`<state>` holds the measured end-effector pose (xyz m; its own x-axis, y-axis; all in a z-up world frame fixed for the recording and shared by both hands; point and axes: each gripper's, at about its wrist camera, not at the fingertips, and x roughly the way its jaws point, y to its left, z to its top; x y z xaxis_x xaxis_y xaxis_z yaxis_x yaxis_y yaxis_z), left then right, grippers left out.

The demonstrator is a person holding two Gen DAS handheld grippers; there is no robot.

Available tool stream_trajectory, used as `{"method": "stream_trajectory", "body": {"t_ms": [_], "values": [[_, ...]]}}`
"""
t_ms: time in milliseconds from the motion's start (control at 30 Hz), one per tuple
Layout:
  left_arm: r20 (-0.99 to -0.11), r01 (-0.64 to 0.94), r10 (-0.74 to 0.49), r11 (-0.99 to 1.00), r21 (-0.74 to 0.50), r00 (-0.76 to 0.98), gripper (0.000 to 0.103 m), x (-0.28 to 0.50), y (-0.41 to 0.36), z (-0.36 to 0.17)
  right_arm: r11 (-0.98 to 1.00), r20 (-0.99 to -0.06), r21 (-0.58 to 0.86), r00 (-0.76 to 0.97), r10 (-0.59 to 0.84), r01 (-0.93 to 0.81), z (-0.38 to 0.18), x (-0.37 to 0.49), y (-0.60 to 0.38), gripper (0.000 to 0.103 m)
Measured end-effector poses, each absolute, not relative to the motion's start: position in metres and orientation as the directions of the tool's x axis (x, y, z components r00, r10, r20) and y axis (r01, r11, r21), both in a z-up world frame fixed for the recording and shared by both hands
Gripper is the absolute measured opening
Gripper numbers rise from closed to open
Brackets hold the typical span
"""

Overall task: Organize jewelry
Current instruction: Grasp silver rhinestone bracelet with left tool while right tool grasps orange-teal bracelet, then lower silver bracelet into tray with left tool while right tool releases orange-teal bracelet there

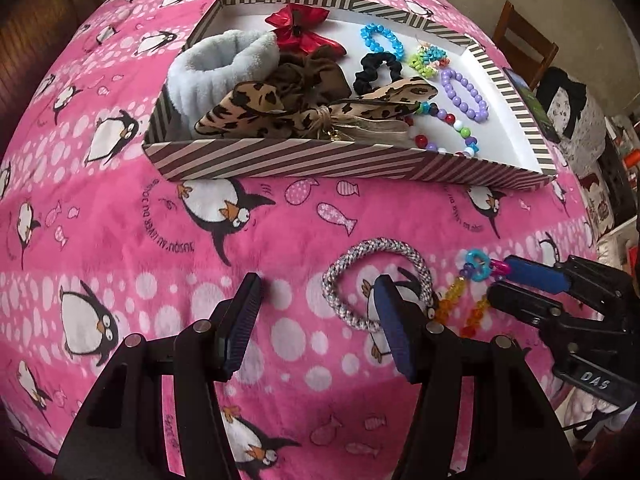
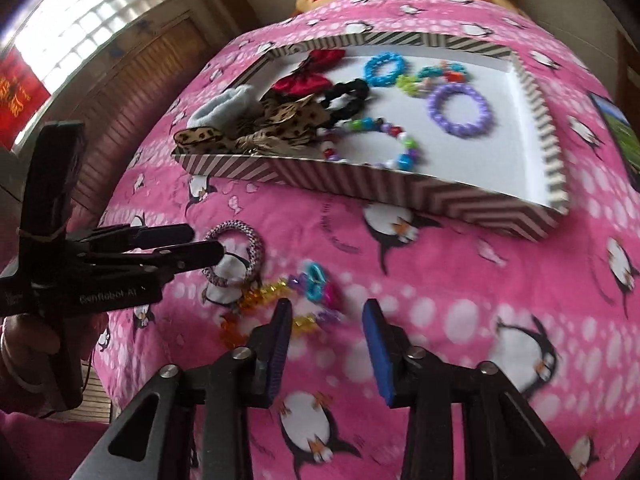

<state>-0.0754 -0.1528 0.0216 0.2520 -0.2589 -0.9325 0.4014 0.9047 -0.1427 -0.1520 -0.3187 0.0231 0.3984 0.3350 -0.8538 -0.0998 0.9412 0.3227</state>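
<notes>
Two pieces lie loose on the pink blanket (image 1: 280, 232), both on the near side of the striped box (image 1: 320, 162): a silver braided bracelet (image 1: 372, 280) and a beaded charm strand (image 1: 476, 280). Your left gripper (image 1: 316, 312) stands apart, empty, one finger over the bracelet. Your right gripper (image 2: 326, 344) is apart too, nothing between, just beside the strand. Risk: pads snag fleece or beads slip. Box holds scrunchies, bows, a purple bead bracelet (image 1: 466, 94), a blue one (image 1: 380, 42)
</notes>
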Motion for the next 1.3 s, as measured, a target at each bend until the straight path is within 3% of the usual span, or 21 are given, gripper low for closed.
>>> {"method": "stream_trajectory", "body": {"t_ms": [133,167,200,267,300,367,500,767,1133,1300], "values": [[-0.924,0.409,-0.266,0.902,-0.138,0.276,0.058,-0.074,-0.157,0.020,0.956,-0.871,0.271,0.394,0.293,-0.112,0.014,-0.143,-0.307,0.011],[-0.920,0.411,-0.274,0.900,-0.143,0.281,0.053,-0.075,-0.158,0.020,0.958,-0.871,0.262,0.399,0.286,-0.115,0.013,-0.143,-0.307,0.009],[-0.914,0.418,-0.285,0.897,-0.148,0.288,0.034,-0.075,-0.158,0.020,0.958,-0.870,0.261,0.403,0.285,-0.116,0.014,-0.146,-0.308,0.009],[-0.909,0.422,-0.301,0.892,-0.161,0.288,0.011,-0.072,-0.156,0.020,0.960,-0.867,0.248,0.413,0.279,-0.126,0.021,-0.150,-0.309,0.009],[-0.902,0.411,-0.341,0.886,-0.214,0.266,0.008,-0.070,-0.151,0.020,0.962,-0.863,0.236,0.425,0.273,-0.137,0.027,-0.153,-0.310,0.009],[-0.883,0.394,-0.418,0.864,-0.313,0.213,0.007,-0.067,-0.145,0.023,0.961,-0.851,0.231,0.447,0.274,-0.150,0.040,-0.155,-0.311,0.008],[-0.846,0.423,-0.497,0.820,-0.384,0.195,0.006,-0.071,-0.143,0.045,0.964,-0.826,0.219,0.497,0.267,-0.154,0.074,-0.158,-0.326,0.008],[-0.783,0.487,-0.579,0.764,-0.425,0.226,0.006,-0.063,-0.158,0.100,0.980,-0.759,0.175,0.621,0.195,-0.093,0.137,-0.146,-0.377,0.008],[-0.813,0.367,-0.442,0.878,-0.306,0.379,0.006,0.032,-0.171,0.104,0.959,-0.775,0.273,0.573,0.265,-0.074,0.110,-0.087,-0.388,0.008],[-0.864,0.256,-0.338,0.933,-0.254,0.373,0.006,0.076,-0.159,0.074,0.984,-0.845,0.174,0.509,0.162,-0.023,0.069,-0.062,-0.399,0.008]]}}
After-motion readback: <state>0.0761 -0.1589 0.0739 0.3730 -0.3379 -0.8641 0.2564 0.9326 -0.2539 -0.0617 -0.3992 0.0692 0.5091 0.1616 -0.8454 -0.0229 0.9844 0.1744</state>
